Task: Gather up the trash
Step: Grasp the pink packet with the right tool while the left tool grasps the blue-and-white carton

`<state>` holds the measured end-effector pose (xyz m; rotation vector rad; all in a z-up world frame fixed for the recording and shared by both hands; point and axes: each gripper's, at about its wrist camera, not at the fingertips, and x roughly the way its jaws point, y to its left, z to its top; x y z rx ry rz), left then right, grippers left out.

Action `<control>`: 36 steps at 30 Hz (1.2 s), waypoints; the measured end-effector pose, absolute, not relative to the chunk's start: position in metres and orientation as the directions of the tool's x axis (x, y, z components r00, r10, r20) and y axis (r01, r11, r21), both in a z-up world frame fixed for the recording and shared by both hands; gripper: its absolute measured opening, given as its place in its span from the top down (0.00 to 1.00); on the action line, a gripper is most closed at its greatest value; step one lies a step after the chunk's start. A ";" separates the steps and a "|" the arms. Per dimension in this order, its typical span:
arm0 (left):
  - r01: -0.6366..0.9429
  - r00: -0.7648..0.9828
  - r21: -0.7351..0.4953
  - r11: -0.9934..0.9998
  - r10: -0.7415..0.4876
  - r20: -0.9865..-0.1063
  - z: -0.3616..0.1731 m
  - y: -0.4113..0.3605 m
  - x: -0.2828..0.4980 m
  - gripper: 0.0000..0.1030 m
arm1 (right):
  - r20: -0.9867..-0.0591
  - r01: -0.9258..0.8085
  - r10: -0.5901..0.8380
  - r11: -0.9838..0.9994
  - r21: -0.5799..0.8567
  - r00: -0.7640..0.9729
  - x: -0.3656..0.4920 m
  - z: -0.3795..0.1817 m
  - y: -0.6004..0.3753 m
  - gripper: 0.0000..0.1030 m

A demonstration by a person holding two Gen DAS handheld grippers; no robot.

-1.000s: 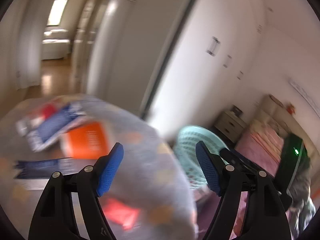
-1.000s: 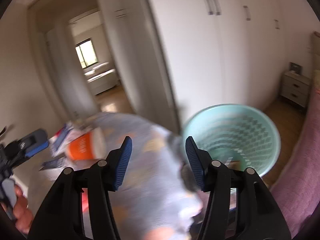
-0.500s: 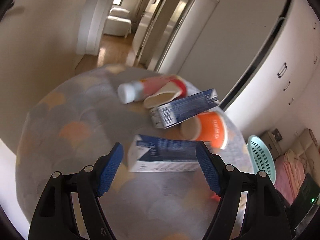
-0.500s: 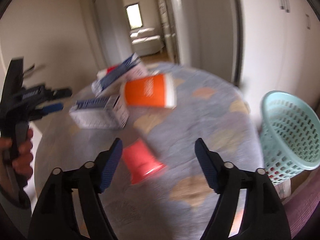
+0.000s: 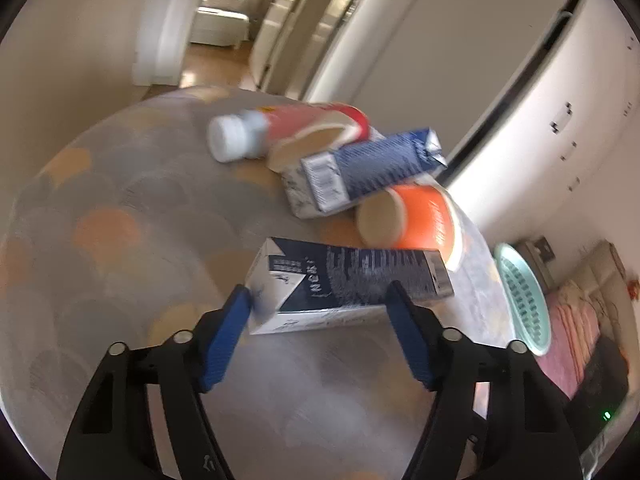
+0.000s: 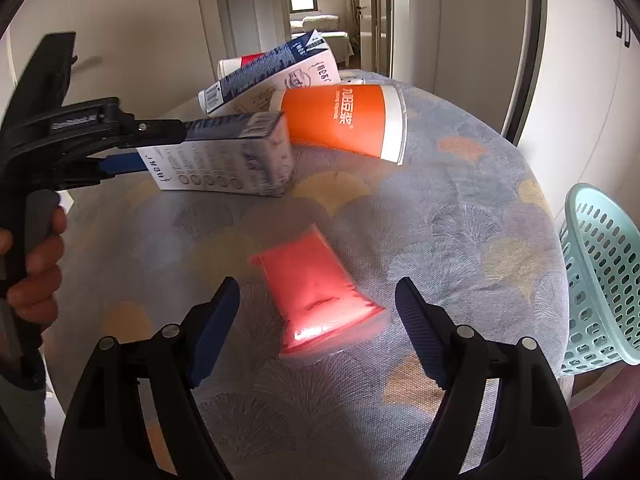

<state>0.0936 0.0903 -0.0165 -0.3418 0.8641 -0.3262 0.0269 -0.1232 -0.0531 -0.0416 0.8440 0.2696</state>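
Left wrist view shows the left tongs (image 5: 316,312) around a dark blue carton (image 5: 348,284) lying on its side on the round table (image 5: 120,200), near the middle; the jaws have just been closing; one blue pad touches the carton's pointed end and the other sits by its far end; I cannot tell if they press yet. Behind it, toward the far edge, lie a second blue carton (image 5: 372,168), an orange cup (image 5: 416,220) on its side and a red bottle (image 5: 280,128) with a white cap; these three touch in a pile.

Right wrist view shows the right tongs (image 6: 318,300) apart, with nothing in them; they have just been opening wide; a red pouch (image 6: 316,292) lies flat on the table cloth between the two jaws, near the close edge. A hand (image 6: 32,264) holds the other tool at the left; a green basket (image 6: 600,280) stands beside the table's right edge.

The carton looks empty and light; its thin walls may cave in, so hold it gently across the short sides near the middle; gripped end to end it could slip out. The pouch looks soft, shiny and slippery; pinch it across its narrow width, down low against the cloth. The cup would squash and roll.
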 end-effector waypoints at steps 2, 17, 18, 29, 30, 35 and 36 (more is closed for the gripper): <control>0.168 0.588 -0.434 0.885 -0.444 -0.677 -0.017 0.084 0.087 0.37 | -0.744 -0.241 0.202 0.969 0.056 0.636 0.028 -0.056 -0.123 0.31; 0.334 0.539 -0.298 0.894 -0.441 -0.718 -0.015 0.026 0.032 0.35 | -0.724 -0.053 0.113 0.993 0.105 0.680 0.027 -0.050 -0.176 0.51; 0.332 0.545 -0.273 0.903 -0.420 -0.726 -0.015 0.026 0.032 0.33 | -0.723 -0.051 0.111 0.993 0.104 0.682 0.026 -0.050 -0.177 0.51; 0.343 0.587 -0.196 0.919 -0.373 -0.718 0.003 0.025 0.059 0.19 | -0.722 -0.054 0.123 0.992 0.118 0.681 0.027 -0.055 -0.182 0.51; 0.348 0.587 -0.182 0.920 -0.366 -0.722 0.005 0.019 0.064 0.19 | -0.721 -0.052 0.124 0.991 0.120 0.682 0.028 -0.055 -0.182 0.51; 0.388 0.576 -0.093 0.917 -0.320 -0.752 0.002 -0.011 0.085 0.22 | -0.708 -0.041 0.116 0.992 0.122 0.696 0.027 -0.051 -0.191 0.51; 0.388 0.573 -0.074 0.918 -0.304 -0.761 0.000 -0.015 0.088 0.25 | -0.707 -0.036 0.114 0.992 0.124 0.698 0.027 -0.049 -0.194 0.51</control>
